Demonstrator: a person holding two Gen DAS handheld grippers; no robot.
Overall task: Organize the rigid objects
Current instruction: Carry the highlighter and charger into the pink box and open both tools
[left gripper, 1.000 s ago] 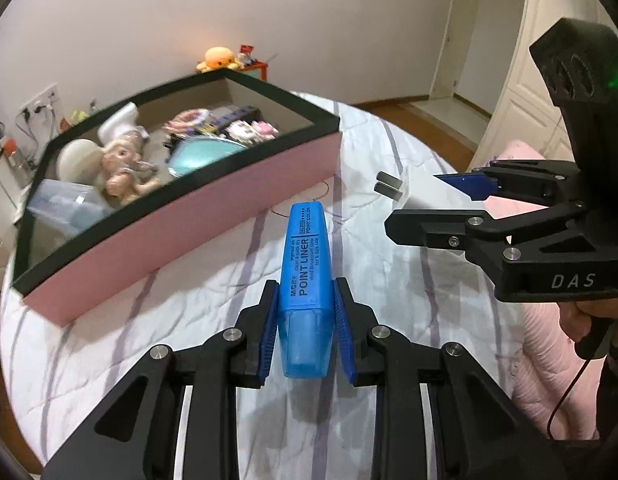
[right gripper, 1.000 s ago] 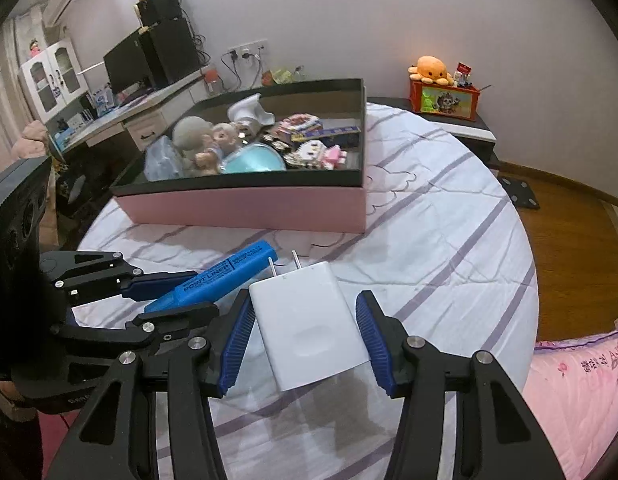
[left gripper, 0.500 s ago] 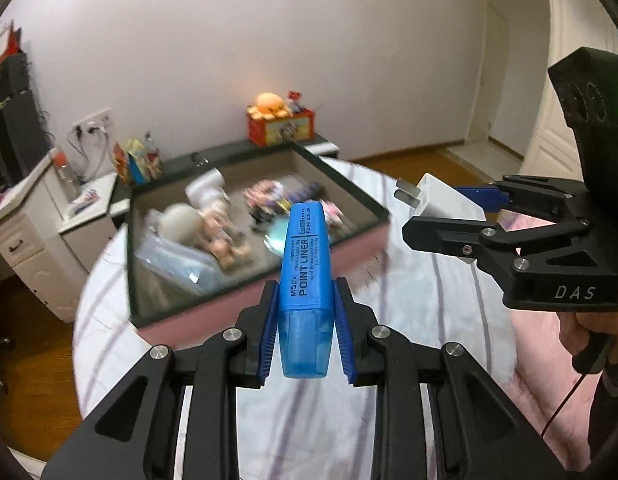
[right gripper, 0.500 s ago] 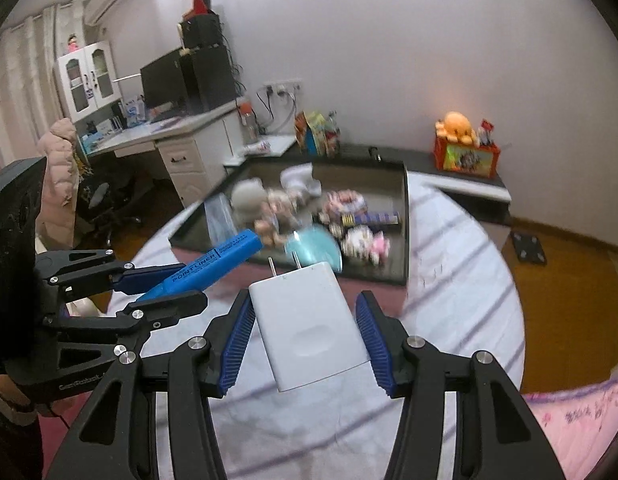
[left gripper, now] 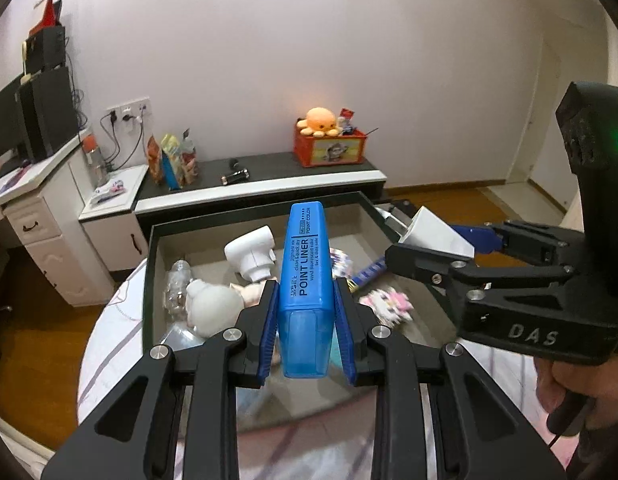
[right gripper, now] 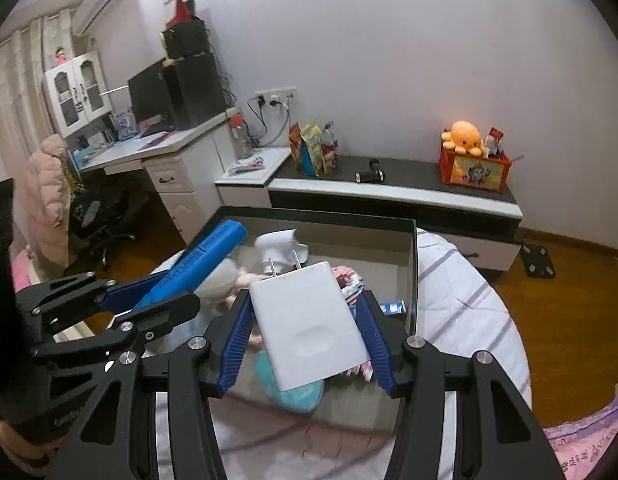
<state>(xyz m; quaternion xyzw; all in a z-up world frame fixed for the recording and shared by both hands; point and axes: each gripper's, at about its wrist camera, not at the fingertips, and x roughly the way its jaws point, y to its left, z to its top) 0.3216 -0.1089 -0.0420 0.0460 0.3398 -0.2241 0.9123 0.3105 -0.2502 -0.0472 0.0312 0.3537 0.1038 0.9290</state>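
Both grippers, left [left gripper: 306, 322] clamping a highlighter [left gripper: 306, 268], right [right gripper: 305, 334] a charger [right gripper: 307, 326], now hover over the box [right gripper: 412, 276]; releasing at 12 o'clock risks hitting toys.

Teal object [right gripper: 299, 394] in box [left gripper: 150, 280] — mostly hidden behind white charger [right gripper: 309, 328]. Box near wall blurred. Doll [left gripper: 213, 306] partly covered by left gripper [left gripper: 306, 320] — face unseen.

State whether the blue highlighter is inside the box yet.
Not yet: the blue highlighter is held by the left gripper above the dark-rimmed box.

dim warm indoor light, fisheye-bent edges, blurred foreground.
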